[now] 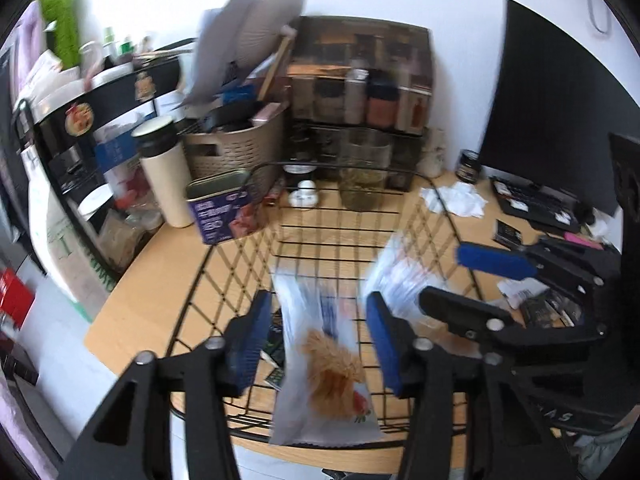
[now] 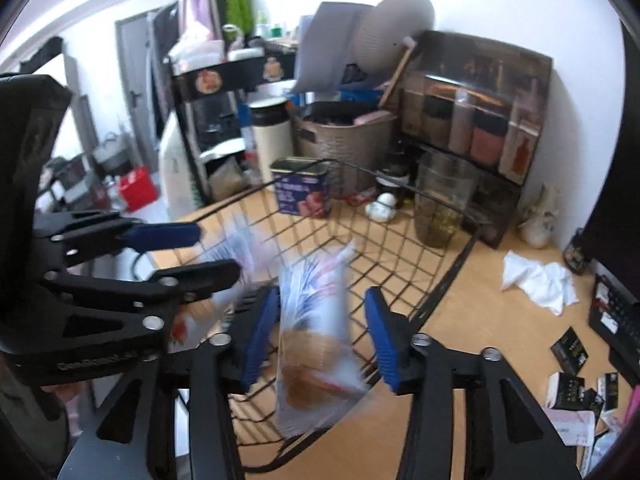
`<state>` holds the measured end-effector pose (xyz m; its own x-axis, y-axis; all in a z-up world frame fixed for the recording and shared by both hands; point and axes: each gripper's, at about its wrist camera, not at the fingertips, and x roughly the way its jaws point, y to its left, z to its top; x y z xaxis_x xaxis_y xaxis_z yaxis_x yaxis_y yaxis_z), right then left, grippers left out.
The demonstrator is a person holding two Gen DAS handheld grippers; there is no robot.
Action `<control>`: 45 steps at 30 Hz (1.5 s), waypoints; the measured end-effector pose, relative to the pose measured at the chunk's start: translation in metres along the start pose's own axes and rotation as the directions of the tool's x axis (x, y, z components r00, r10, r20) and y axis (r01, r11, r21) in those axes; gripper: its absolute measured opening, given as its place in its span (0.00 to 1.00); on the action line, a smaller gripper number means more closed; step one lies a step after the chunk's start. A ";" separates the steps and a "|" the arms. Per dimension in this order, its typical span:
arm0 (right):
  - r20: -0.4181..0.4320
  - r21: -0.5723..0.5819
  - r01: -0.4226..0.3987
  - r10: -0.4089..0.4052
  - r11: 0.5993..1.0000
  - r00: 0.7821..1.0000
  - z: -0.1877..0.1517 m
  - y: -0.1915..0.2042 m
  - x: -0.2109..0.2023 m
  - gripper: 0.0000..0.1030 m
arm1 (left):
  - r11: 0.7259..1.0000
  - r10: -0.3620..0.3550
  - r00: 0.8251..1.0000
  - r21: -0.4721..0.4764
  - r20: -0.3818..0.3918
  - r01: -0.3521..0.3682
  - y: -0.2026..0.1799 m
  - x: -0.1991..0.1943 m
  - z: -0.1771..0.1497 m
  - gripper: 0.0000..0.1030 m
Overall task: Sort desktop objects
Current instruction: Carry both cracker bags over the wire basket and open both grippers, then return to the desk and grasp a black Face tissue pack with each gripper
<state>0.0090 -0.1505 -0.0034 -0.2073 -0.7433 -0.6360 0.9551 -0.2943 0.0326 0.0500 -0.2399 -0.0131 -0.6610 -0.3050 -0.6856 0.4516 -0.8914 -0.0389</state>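
Note:
A black wire basket (image 1: 248, 264) stands on the wooden desk (image 1: 144, 304). Two clear snack packets are in it, both motion-blurred. My left gripper (image 1: 316, 344) is open around one packet with a brown snack and red print (image 1: 332, 368), fingers apart from it. My right gripper (image 2: 324, 336) is open around the other packet (image 2: 316, 336), not touching. Each gripper shows in the other's view: the right one (image 1: 476, 280) beside the second packet (image 1: 400, 276), the left one (image 2: 200, 252) at the basket's left. Small black sachets (image 2: 570, 350) lie on the desk at right.
Behind the basket stand a purple tin (image 1: 224, 208), a cream flask (image 1: 164, 172), a woven bin (image 1: 236, 148), a glass jar (image 1: 364, 172) and a dark drawer organiser (image 1: 360, 80). A crumpled tissue (image 2: 540, 280), a keyboard (image 1: 532, 200) and a monitor (image 1: 552, 112) are at right.

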 end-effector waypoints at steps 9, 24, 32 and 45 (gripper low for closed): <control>0.037 0.072 0.016 -0.018 0.997 0.999 -0.004 -0.033 -0.036 0.53 | 0.994 -0.107 0.993 0.020 0.056 0.106 -0.020 -0.025 0.002 0.73; 0.026 0.162 0.279 -0.286 0.947 0.958 -0.085 -0.140 -0.162 0.57 | 0.894 -0.381 0.924 0.248 -0.016 0.373 -0.188 -0.039 -0.013 0.76; -0.108 0.250 0.346 -0.329 0.904 0.938 -0.162 -0.203 -0.164 0.58 | 0.872 -0.355 0.912 0.281 -0.205 0.402 -0.261 0.042 -0.036 0.76; -0.226 0.259 0.305 -0.249 0.917 0.942 -0.213 -0.244 -0.106 0.58 | 0.875 -0.303 0.898 0.281 -0.319 0.395 -0.297 0.113 -0.057 0.76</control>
<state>-0.1574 0.1278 -0.1083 -0.3856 -0.4906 -0.7814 0.7574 -0.6519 0.0355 -0.1249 0.0098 -0.1202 -0.5392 0.1030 -0.8358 -0.0342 -0.9944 -0.1004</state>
